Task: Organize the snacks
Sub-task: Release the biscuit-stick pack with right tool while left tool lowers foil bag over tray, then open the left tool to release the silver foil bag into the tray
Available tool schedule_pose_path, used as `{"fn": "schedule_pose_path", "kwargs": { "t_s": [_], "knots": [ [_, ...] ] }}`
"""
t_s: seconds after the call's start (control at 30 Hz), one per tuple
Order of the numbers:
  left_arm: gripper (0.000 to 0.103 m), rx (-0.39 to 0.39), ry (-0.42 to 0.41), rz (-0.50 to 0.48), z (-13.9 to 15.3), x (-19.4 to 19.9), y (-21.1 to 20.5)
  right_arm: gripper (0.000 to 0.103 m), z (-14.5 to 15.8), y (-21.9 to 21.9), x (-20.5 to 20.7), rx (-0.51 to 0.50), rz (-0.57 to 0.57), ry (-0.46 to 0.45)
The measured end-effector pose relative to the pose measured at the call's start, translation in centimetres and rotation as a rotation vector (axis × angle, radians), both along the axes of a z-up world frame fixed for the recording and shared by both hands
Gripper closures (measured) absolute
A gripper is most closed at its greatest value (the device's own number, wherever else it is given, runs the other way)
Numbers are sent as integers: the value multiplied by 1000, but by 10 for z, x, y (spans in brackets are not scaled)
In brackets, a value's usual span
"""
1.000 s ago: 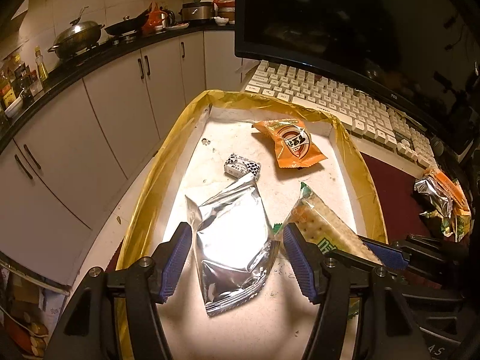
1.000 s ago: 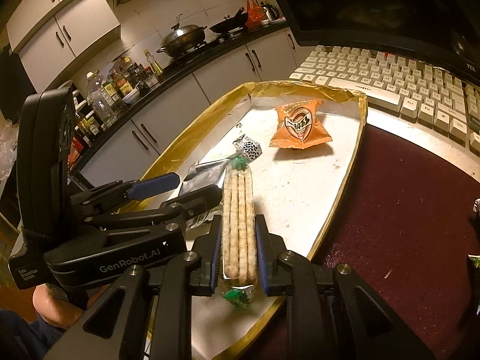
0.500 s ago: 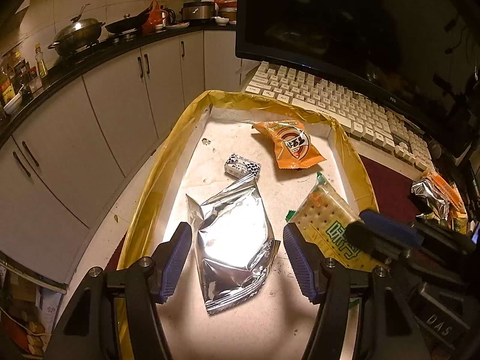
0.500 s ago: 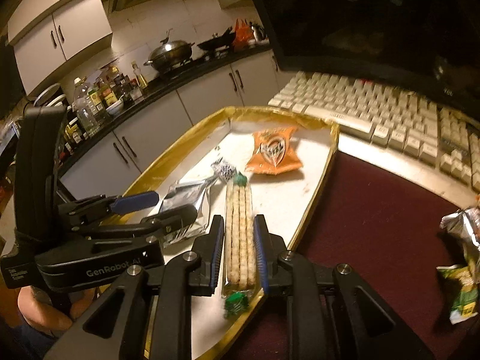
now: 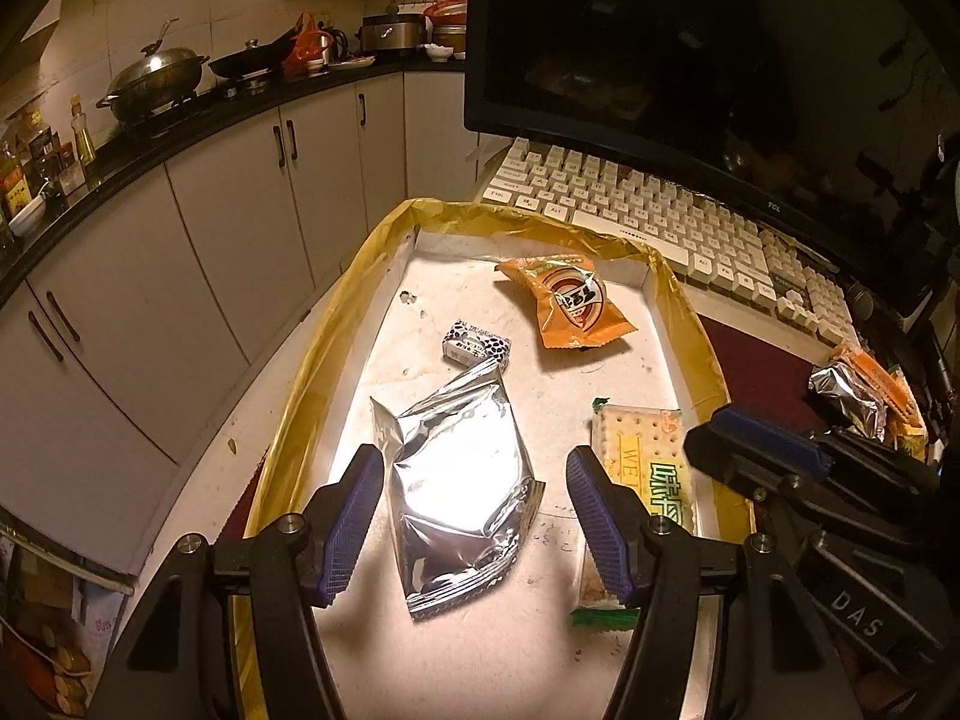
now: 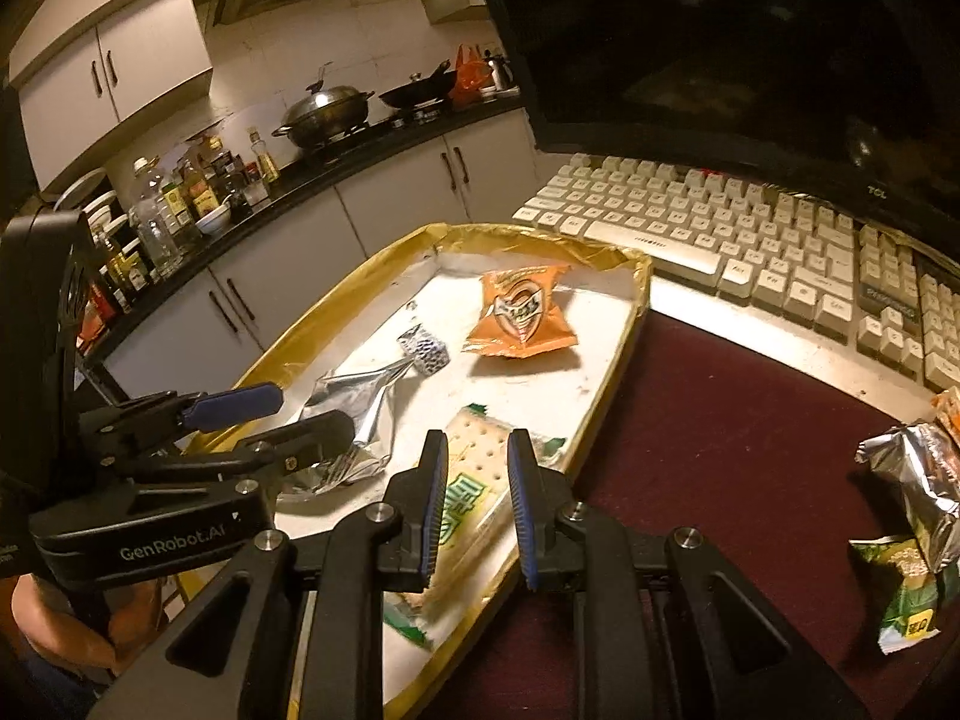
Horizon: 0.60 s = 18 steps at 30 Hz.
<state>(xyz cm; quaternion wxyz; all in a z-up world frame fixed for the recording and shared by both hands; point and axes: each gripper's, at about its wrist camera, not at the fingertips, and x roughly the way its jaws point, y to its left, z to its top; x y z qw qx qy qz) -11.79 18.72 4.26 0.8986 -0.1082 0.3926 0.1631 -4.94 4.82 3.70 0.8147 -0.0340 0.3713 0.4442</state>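
Right wrist view: the cracker pack (image 6: 474, 480) is seen lying flat in the gold-rimmed tray (image 6: 618, 384), at 6 o'clock from the orange snack bag (image 6: 519, 315). The right gripper (image 6: 477, 501) is parted around it, gripping nothing; the left gripper (image 5: 474, 516) is spread wide over the foil pouch (image 5: 459, 480), empty. Brittle, light contents are judged likely; the pack's long edges should be pinched gently.

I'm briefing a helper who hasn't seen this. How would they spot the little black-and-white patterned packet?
Find the gold-rimmed white tray in front of the beige keyboard. Mid-tray, the small black-and-white patterned packet sits just beyond the crinkled silver foil pouch, left of the orange snack bag. It is the smallest item, boxy and spotted.
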Motion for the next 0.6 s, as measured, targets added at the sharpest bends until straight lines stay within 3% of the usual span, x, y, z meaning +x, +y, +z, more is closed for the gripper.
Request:
{"fn": "schedule_pose_path", "kwargs": {
  "t_s": [0.33,0.6],
  "knots": [
    [36,5,-15,-25,9,-2,-12,83,6,-13,9,51,-37,51],
    [36,24,-28,-82,22,1,-39,83,20,-50,16,93,-92,117]
  ]
}}
